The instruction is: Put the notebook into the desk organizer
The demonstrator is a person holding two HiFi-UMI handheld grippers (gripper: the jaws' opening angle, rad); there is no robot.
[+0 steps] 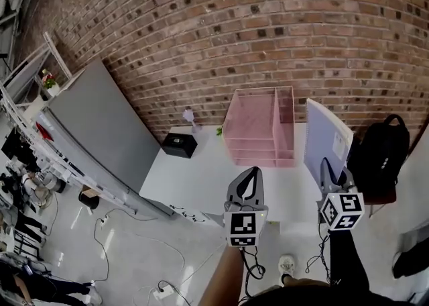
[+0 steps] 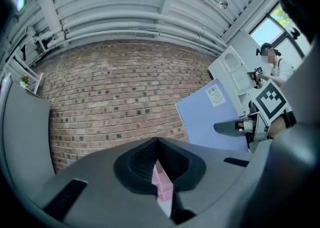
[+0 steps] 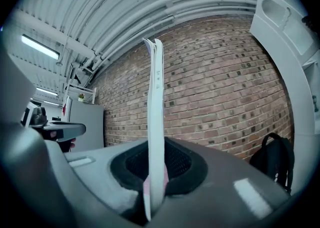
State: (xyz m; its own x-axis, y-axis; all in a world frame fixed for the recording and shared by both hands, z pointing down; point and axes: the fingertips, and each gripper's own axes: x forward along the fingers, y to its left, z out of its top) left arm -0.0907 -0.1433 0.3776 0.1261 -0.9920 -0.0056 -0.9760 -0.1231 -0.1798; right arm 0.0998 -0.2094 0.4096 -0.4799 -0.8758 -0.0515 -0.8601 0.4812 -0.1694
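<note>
The pale blue spiral notebook (image 1: 324,138) stands upright on edge above the table's right side, just right of the pink desk organizer (image 1: 258,127). My right gripper (image 1: 330,166) is shut on its lower edge. In the right gripper view the notebook (image 3: 156,112) rises edge-on from between the jaws of the right gripper (image 3: 154,172). My left gripper (image 1: 252,173) hovers in front of the organizer, shut with nothing in it. In the left gripper view, the left gripper (image 2: 157,144) has its tips together and the notebook (image 2: 210,117) is at the right.
The white table (image 1: 201,180) stands against a brick wall. A small black box (image 1: 179,144) sits at its back left. A black backpack (image 1: 382,154) is on a chair to the right. A grey cabinet (image 1: 100,130) stands on the left, with cables on the floor.
</note>
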